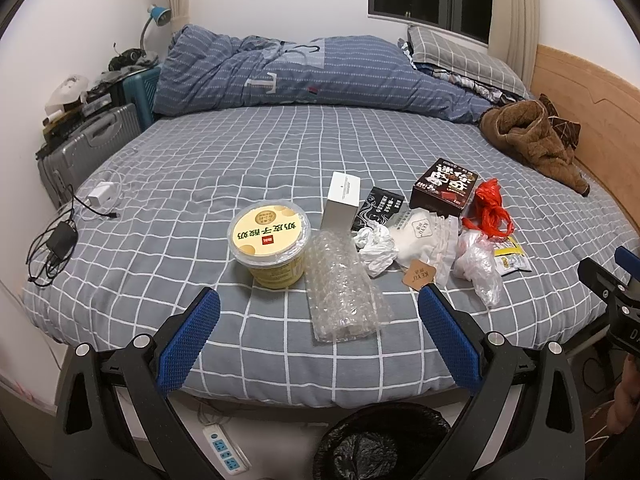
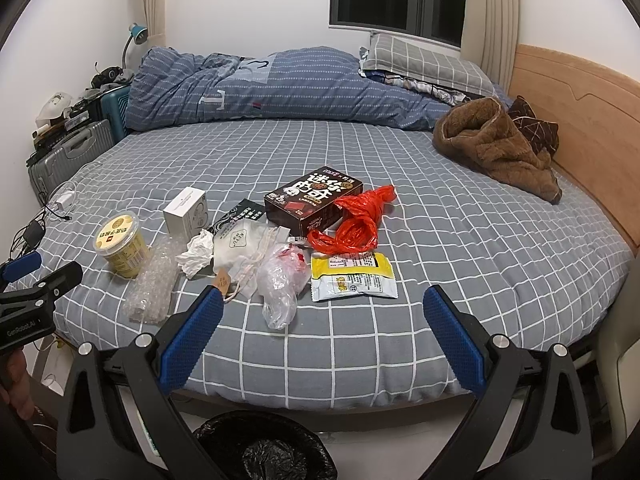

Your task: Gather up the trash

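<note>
Trash lies in a cluster on the grey checked bed (image 1: 180,160): a yellow yogurt tub (image 1: 269,244), bubble wrap (image 1: 342,292), a white box (image 1: 340,202), crumpled tissue (image 1: 374,246), a white pouch (image 1: 420,240), a dark snack box (image 2: 314,200), a red plastic bag (image 2: 356,220), a clear bag (image 2: 280,280) and a yellow wrapper (image 2: 352,276). My left gripper (image 1: 319,306) is open and empty, above the bed's near edge by the bubble wrap. My right gripper (image 2: 323,304) is open and empty, near the wrapper. A black-lined bin (image 1: 384,444) stands on the floor below, also in the right wrist view (image 2: 266,446).
A folded blue duvet (image 1: 304,72) and a pillow (image 1: 468,60) lie at the back. A brown garment (image 1: 532,140) lies by the wooden headboard (image 1: 592,120). Chargers and cables (image 1: 76,224) lie at the bed's left edge. Suitcases (image 1: 88,144) stand at the left. A power strip (image 1: 224,452) lies on the floor.
</note>
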Tool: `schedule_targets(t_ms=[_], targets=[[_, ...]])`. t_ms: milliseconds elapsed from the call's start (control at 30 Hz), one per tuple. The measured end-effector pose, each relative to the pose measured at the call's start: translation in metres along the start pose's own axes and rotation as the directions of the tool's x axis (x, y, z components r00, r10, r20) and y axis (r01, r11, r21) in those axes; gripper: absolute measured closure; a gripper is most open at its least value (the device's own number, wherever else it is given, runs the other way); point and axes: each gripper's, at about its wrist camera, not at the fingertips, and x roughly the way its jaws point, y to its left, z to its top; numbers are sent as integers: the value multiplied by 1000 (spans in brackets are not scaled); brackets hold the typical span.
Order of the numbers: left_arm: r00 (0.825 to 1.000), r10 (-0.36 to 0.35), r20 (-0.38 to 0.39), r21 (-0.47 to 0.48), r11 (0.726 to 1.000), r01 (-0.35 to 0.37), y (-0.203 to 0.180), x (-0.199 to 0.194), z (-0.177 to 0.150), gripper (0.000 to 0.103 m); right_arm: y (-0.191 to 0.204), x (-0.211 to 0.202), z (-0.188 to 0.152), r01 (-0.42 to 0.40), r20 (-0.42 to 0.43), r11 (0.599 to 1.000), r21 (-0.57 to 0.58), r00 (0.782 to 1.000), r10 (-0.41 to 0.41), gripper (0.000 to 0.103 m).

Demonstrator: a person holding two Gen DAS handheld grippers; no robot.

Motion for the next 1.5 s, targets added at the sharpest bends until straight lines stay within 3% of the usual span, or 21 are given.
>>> schedule_targets(t_ms=[1500], targets=[[1000, 7, -6, -5, 1000, -7, 1, 1, 2, 6, -1, 3, -3, -1, -3, 1000, 4, 1000, 1, 7]])
